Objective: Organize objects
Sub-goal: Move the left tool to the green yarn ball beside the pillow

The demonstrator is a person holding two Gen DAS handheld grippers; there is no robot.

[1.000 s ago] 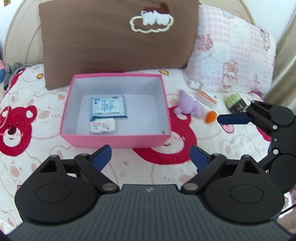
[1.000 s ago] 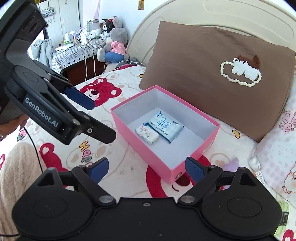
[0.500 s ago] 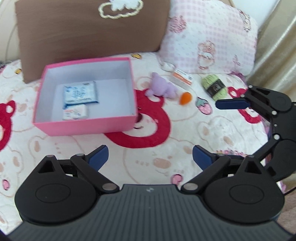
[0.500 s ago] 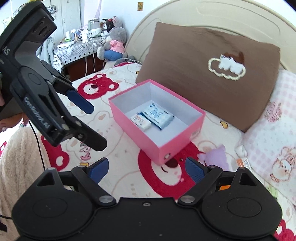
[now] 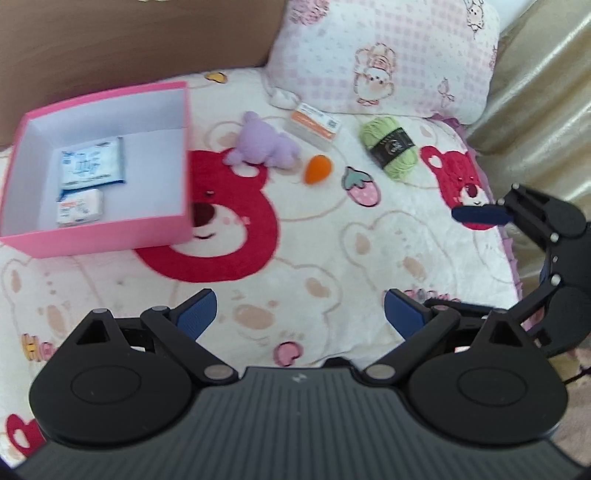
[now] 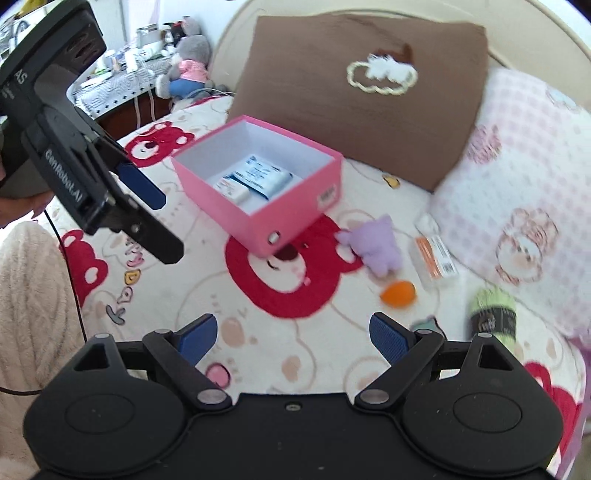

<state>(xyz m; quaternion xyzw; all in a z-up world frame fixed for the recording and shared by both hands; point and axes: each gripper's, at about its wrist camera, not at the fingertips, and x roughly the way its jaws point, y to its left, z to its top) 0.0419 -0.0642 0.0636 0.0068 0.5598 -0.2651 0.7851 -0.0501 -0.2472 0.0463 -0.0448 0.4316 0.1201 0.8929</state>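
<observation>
Nearest, the left gripper hangs over a bear-print bedspread with its blue pads spread wide and nothing between them. Beside it, the right gripper is likewise released, its fingers gaping above the same blanket and holding nothing. Just beyond them, loose items lie scattered on the cover: an orange egg-shaped toy, a small purple plush close beside it, a green skein of yarn with a dark band, and a white-and-orange packet near the foot of a pink checked pillow. To the left of these sits an open pink box, well apart from the yarn, with a blue-and-white tissue pack and a smaller white pack lying flat on its floor. Behind the box, a brown cushion with a cloud motif leans against a cream headboard. Farthest off, a grey stuffed animal sits by a cluttered side table.
</observation>
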